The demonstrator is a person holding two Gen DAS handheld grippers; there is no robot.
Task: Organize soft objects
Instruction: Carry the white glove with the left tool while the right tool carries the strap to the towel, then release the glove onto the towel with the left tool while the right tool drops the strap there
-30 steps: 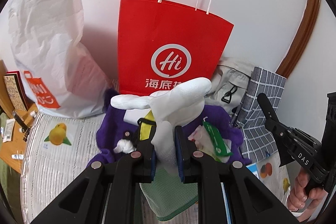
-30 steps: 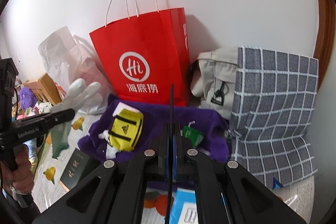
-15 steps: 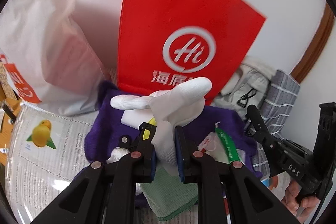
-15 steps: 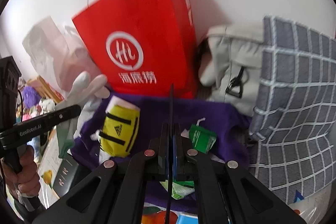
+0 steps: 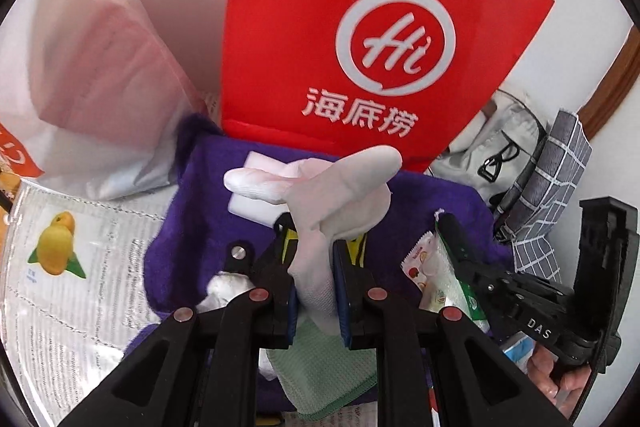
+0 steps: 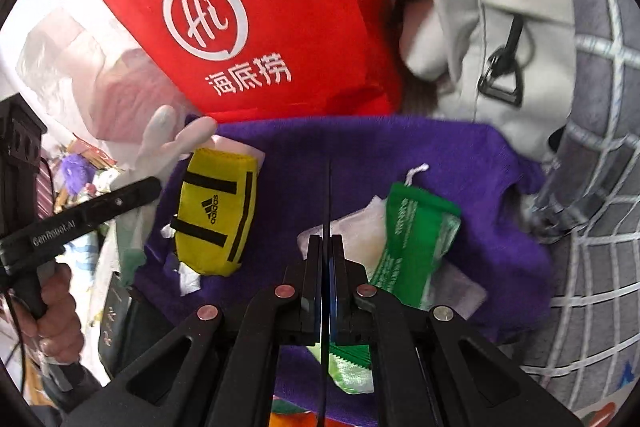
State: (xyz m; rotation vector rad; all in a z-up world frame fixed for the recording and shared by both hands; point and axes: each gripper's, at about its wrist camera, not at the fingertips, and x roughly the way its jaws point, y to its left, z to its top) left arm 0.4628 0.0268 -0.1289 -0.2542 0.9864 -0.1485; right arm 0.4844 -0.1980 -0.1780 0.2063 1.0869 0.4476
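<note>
My left gripper [image 5: 314,247] is shut on a white glove [image 5: 340,187] and holds it above a purple cloth [image 5: 192,227]; the glove's fingers point at the red paper bag [image 5: 360,27]. From the right wrist view the glove [image 6: 168,139] and left gripper [image 6: 156,183] are at the left. My right gripper [image 6: 327,239] is shut on a thin dark flat strip [image 6: 329,187] that stands on edge over the purple cloth [image 6: 360,155]. On the cloth lie a yellow Adidas pouch [image 6: 216,215] and a green packet [image 6: 416,239].
A white plastic bag [image 5: 92,67] stands left of the red bag. A beige bag [image 6: 480,27] and a grey checked bag [image 6: 592,187] stand at the right. A light green cloth [image 5: 320,371] lies below the left gripper. A fruit-printed mat [image 5: 80,267] covers the surface.
Both grippers have moved forward and lower, toward the red bag and purple cloth, which now fill more of each view. The glove stays clamped in the left gripper.
</note>
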